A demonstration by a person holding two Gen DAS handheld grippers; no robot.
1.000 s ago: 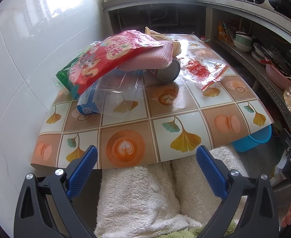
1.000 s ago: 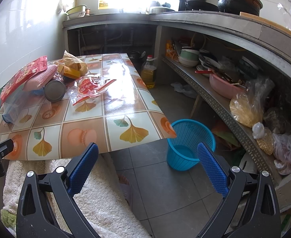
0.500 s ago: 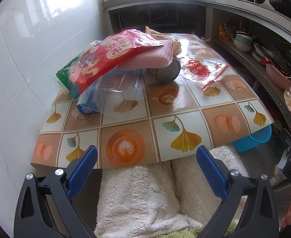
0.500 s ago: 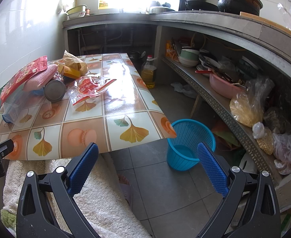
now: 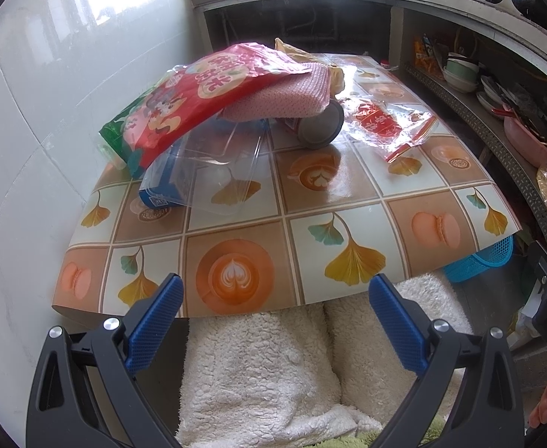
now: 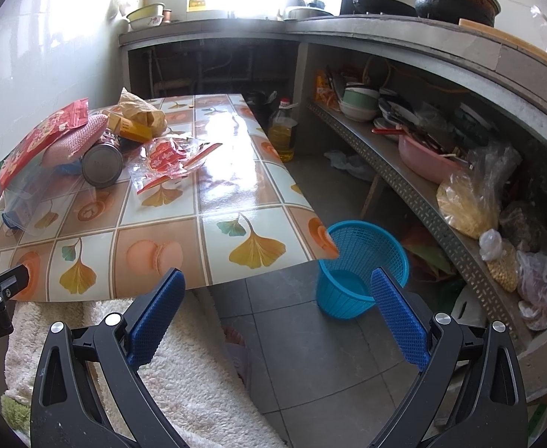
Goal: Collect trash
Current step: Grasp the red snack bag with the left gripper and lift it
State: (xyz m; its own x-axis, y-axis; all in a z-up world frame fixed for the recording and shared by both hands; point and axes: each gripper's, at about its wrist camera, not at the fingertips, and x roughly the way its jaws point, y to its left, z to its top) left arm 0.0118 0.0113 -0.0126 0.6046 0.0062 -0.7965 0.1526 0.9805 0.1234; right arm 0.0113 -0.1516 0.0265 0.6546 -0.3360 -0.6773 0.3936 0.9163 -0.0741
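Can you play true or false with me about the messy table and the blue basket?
1. The blue basket stands on the floor beside the table. True.
2. The left gripper is squeezing the red snack bag. False: it is open, holding nothing, short of the table.
3. The metal can lies on its side. True.
4. The basket is full of trash. False: none shows inside.
5. The right gripper is open. True.

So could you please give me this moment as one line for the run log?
phase: pre-grasp | left gripper: open, empty | right gripper: open, empty | trash pile: on table | blue basket: on floor
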